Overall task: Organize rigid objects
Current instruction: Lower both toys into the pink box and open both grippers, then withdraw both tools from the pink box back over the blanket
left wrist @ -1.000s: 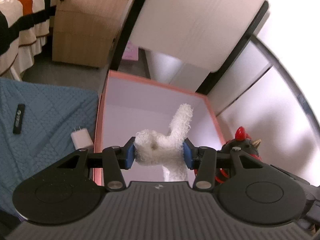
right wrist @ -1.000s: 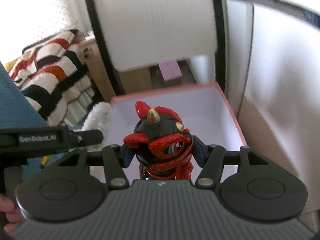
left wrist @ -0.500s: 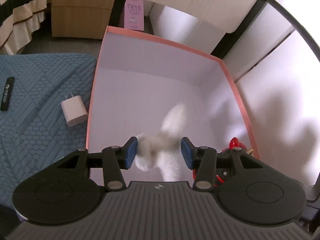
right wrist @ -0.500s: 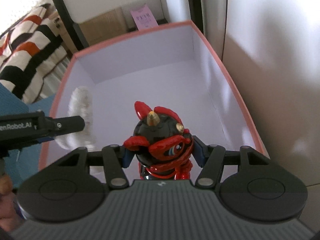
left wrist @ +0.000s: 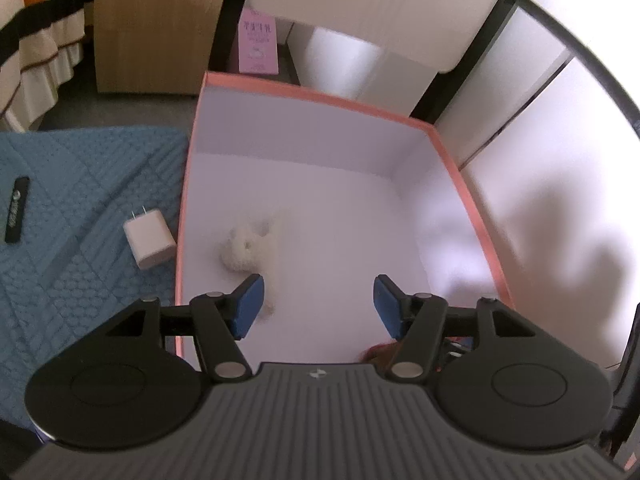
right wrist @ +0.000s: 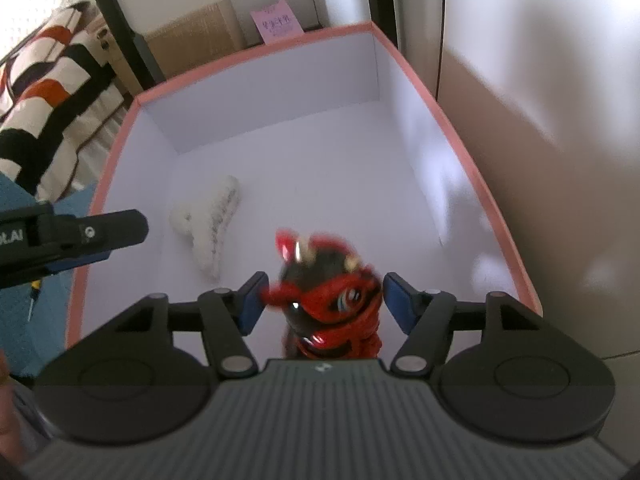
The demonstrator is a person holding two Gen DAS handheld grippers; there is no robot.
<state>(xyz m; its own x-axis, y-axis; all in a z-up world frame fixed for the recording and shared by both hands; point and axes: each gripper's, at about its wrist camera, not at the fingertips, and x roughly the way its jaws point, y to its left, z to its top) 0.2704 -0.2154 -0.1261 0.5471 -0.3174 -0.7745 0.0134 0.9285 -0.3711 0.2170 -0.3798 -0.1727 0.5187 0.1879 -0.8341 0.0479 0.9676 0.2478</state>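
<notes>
A pink-rimmed box (left wrist: 320,98) with a white inside lies below both grippers. A white plush toy (left wrist: 248,248) rests on the box floor, left of centre, and also shows in the right wrist view (right wrist: 212,216). My left gripper (left wrist: 318,306) hangs over the box with its jaws opening and nothing between them. My right gripper (right wrist: 324,284) is just above the box floor with its jaws opening. A red and black horned figurine (right wrist: 328,300) sits blurred between its blue pads, with small gaps on both sides. One left finger (right wrist: 100,232) reaches in from the left.
A blue quilted mat (left wrist: 80,184) lies left of the box, with a white charger plug (left wrist: 150,238) and a slim black stick (left wrist: 16,208) on it. Beyond stand a wooden cabinet (left wrist: 156,28), a pink card (left wrist: 258,44) and striped bedding (right wrist: 44,76). A pale wall (right wrist: 540,80) runs right of the box.
Both grippers came down over the box. The left jaws spread and the white plush dropped to the box floor. The right jaws widened off the figurine, which now looks blurred and tilted.
</notes>
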